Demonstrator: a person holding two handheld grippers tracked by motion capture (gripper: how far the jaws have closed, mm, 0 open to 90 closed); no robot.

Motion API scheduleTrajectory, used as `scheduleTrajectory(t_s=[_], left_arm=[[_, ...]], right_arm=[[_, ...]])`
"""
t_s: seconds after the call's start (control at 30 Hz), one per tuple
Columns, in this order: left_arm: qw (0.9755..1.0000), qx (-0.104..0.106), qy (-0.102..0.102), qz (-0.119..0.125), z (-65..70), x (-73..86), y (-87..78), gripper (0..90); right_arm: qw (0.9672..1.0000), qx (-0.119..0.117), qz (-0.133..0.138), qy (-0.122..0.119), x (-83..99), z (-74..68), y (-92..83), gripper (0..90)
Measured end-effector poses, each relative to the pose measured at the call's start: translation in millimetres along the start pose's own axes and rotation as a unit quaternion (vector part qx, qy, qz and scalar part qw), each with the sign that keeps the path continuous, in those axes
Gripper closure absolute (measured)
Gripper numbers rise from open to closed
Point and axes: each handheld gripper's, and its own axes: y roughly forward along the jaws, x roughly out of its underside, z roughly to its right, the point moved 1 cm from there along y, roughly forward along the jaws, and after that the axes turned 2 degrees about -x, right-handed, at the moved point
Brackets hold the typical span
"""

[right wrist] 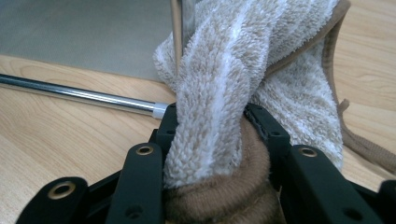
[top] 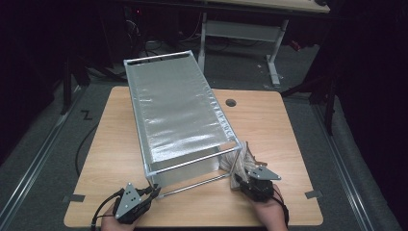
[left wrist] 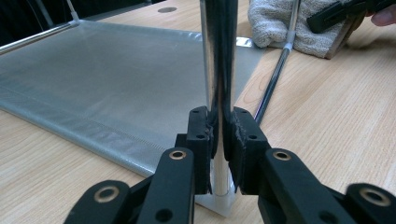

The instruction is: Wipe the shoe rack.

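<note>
High view: a metal rack (top: 180,113) with silver mesh panels stands on the wooden desk (top: 269,130). The left gripper (top: 153,191) holds the rack's near left corner post (top: 153,180). The right gripper (top: 243,180) holds a beige towel (top: 240,161) against the near right corner post.

Left gripper view: the fingers (left wrist: 201,135) are pressed onto the chrome post (left wrist: 217,56) just above its plastic foot (left wrist: 219,200), steadying the rack. The lower mesh panel (left wrist: 107,88) lies behind, and the towel (left wrist: 275,21) lies farther off beside a lower rail (left wrist: 275,74).

Right gripper view: the fingers (right wrist: 266,128) pinch a thick bunched fold of the towel (right wrist: 224,93), which wraps around the upright post. A chrome rail (right wrist: 79,95) runs to the left.

Status judgement: wiping of the frame appears under way at the near right corner. Which sections are already wiped cannot be told; the remaining posts, rails and panels probably remain.
</note>
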Motion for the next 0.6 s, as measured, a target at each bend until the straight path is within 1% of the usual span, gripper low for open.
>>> scheduleTrajectory(t_s=[0.07, 0.13, 0.3, 0.37, 0.43, 0.57, 0.6], left_arm=[[1.0000, -0.001, 0.000, 0.001, 0.2, 0.1, 0.0, 79.2], [1.0000, -0.002, 0.000, 0.001, 0.4, 0.2, -0.1, 79.2], [1.0000, -0.004, 0.002, 0.000, 1.0, 0.4, -0.5, 79.0], [1.0000, -0.007, 0.004, 0.000, 1.6, 0.7, -1.1, 78.9], [1.0000, -0.009, 0.004, 0.000, 2.1, 1.2, -2.4, 78.8], [0.9999, -0.014, 0.006, -0.001, 4.1, 2.7, -6.3, 78.7], [0.9998, -0.016, 0.008, -0.002, 4.5, 3.1, -7.5, 78.7]], right_arm=[[1.0000, -0.002, 0.000, 0.001, -0.1, 1.0, 0.3, 62.2], [1.0000, 0.002, -0.001, 0.002, -0.7, 0.7, -0.8, 62.2], [0.9995, 0.023, 0.020, 0.007, -4.3, 9.3, -7.5, 62.2], [0.9991, 0.030, 0.026, 0.013, -5.7, 12.9, -9.3, 62.2], [0.9984, 0.039, 0.038, 0.017, -7.9, 17.1, -10.6, 62.2], [0.9954, 0.067, 0.064, 0.023, -16.7, 24.2, -10.4, 62.1], [0.9949, 0.071, 0.069, 0.021, -19.3, 25.4, -8.9, 62.1]])
